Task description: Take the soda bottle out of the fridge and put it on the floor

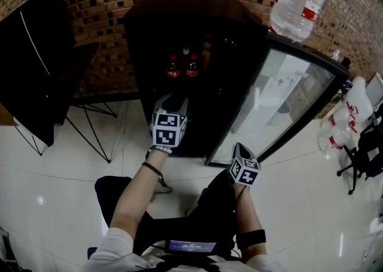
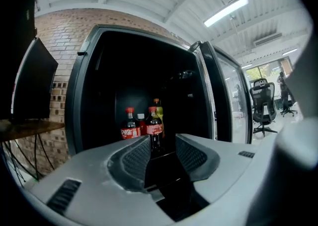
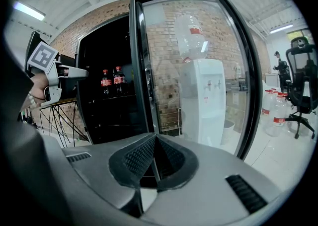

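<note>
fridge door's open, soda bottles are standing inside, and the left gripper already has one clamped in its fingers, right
Not quite. The fridge door is open and the soda bottles stand inside, but the left gripper has none clamped. The left gripper view shows its fingers apart and empty, short of the bottles.

A dark plastic soda bottle (image 2: 154, 127) with a red cap and label stands upright in the open black fridge (image 2: 83, 101), its twin bottle (image 2: 130, 127) just at nine o'clock.
</note>
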`<state>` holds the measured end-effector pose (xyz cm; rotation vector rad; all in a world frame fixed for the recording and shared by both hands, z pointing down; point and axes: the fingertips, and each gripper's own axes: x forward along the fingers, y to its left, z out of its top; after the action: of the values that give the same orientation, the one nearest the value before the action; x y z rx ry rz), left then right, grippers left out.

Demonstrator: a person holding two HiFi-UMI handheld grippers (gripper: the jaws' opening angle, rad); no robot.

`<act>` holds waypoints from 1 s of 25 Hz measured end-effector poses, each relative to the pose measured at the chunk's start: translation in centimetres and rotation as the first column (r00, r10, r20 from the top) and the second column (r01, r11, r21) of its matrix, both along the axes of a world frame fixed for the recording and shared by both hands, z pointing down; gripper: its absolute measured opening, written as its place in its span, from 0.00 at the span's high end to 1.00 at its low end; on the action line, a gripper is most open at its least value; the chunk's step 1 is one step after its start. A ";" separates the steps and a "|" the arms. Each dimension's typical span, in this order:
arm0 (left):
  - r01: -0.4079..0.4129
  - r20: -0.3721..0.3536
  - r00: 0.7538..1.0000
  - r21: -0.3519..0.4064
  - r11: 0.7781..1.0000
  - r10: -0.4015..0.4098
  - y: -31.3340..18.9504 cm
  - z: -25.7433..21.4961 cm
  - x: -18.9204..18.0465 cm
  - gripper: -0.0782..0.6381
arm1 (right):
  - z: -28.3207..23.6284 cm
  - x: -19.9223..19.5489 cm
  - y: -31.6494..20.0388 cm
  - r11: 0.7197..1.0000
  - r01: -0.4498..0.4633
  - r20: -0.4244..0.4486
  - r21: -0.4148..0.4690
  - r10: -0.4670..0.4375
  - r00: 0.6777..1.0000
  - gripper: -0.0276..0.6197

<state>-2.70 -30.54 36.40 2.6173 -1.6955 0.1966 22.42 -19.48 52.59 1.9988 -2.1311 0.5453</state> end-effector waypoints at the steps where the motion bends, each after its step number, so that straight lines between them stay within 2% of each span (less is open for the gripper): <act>1: -0.002 0.001 1.000 0.004 1.000 0.002 -0.7 -0.6 0.3 0.66 | 0.0 0.0 0.0 1.000 -0.001 0.003 -0.001 0.001 1.000 0.93; 4: -0.008 0.006 1.000 0.005 1.000 0.008 -3.0 -2.1 1.3 0.65 | 0.0 0.0 -0.1 1.000 0.000 0.008 -0.002 0.000 1.000 0.93; 7: -0.009 0.026 1.000 0.009 1.000 0.009 -5.3 -3.3 2.4 0.59 | 0.0 0.1 -0.2 1.000 -0.001 0.012 -0.005 0.001 1.000 0.93; 12: 0.012 0.027 1.000 0.015 1.000 -0.012 -9.2 -4.7 3.7 0.56 | -0.4 0.1 -0.3 1.000 0.002 0.018 0.003 -0.002 1.000 0.93; 25: 0.065 0.055 0.997 -0.053 0.996 -0.062 -16.4 -3.7 5.4 0.55 | -0.9 -0.2 -0.6 1.000 0.013 0.032 0.009 -0.013 0.999 0.93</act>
<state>2.66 -46.95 32.71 2.5375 -1.7602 0.3102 22.21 -20.04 51.70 1.9926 -2.1675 0.5707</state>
